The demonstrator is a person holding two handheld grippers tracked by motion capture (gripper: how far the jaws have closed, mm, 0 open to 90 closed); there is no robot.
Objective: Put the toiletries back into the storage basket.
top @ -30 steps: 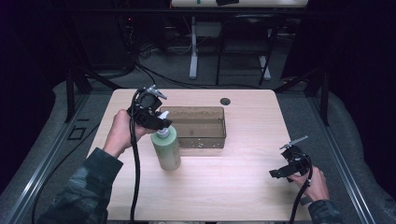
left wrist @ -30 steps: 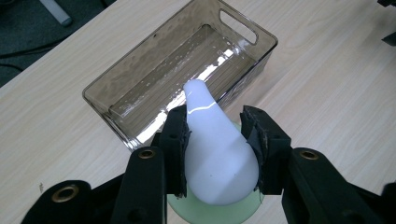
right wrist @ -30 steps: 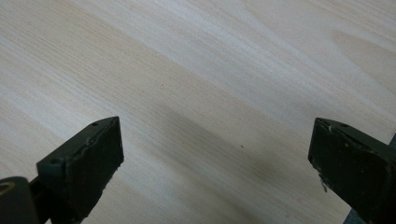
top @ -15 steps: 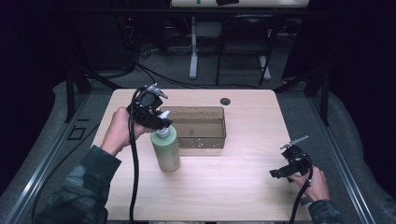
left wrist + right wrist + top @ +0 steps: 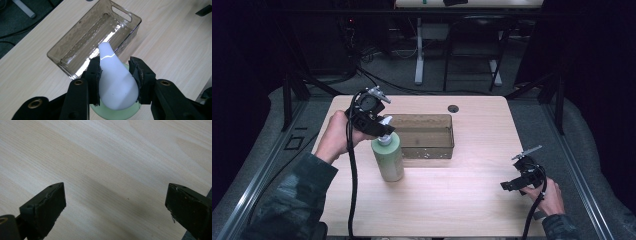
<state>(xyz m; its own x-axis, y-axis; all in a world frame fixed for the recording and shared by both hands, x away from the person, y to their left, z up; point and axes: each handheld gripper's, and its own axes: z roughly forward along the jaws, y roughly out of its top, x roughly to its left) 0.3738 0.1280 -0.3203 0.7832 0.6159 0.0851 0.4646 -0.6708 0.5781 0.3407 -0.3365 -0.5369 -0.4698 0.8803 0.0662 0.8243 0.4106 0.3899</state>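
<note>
A pale green pump bottle [image 5: 388, 159] stands upright on the wooden table [image 5: 452, 200], just in front of the left end of a clear smoky bin [image 5: 427, 135]. My left gripper [image 5: 381, 129] is shut on the bottle's white pump head [image 5: 115, 80], one black pad pressing on each side. The green bottle body [image 5: 112, 115] peeks out beneath the head, with the bin [image 5: 92, 40] beyond it, nothing inside. My right gripper [image 5: 512, 184] rests low near the table's right front corner, jaws wide apart. Between those jaws lies bare wood [image 5: 112, 182].
A small dark round grommet [image 5: 453, 108] sits in the tabletop behind the bin. Dark floor, cables and table legs lie beyond the far edge. A cable [image 5: 351, 190] trails from the left gripper down over the person's forearm.
</note>
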